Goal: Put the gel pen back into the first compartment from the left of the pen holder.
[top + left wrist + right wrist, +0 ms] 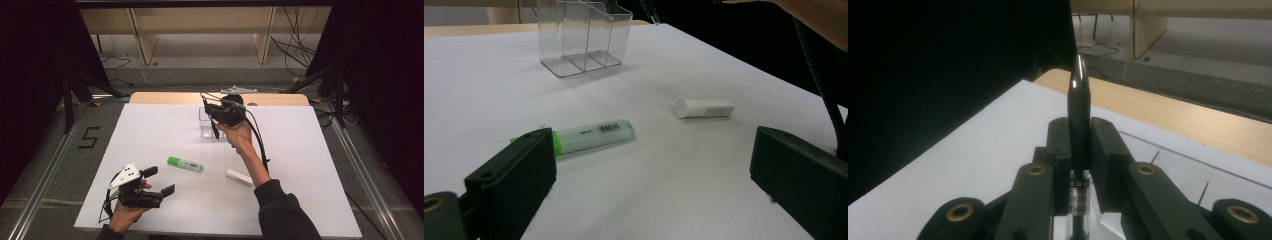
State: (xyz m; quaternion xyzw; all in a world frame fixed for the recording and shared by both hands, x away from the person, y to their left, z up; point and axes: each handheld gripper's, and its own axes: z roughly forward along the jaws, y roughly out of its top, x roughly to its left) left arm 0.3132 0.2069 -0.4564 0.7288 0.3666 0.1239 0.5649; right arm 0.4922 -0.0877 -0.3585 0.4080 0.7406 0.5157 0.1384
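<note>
Two claws: right claw (1079,150) clamped on black pen (1078,107), left claw (651,170) open.

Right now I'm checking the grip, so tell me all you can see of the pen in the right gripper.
The pen is slim, with a glossy black barrel, a tapered silvery tip and a label band with small print low on the barrel. It is clamped between the right gripper's black jaws, tip pointing away from the camera, above the clear organizer near the table's far edge.

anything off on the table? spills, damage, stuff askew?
Nothing stands out. The green highlighter and the white tube lie flat on the white table, apart. The clear organizer stands upright. The right gripper holds a black pen; the left gripper is open.
</note>
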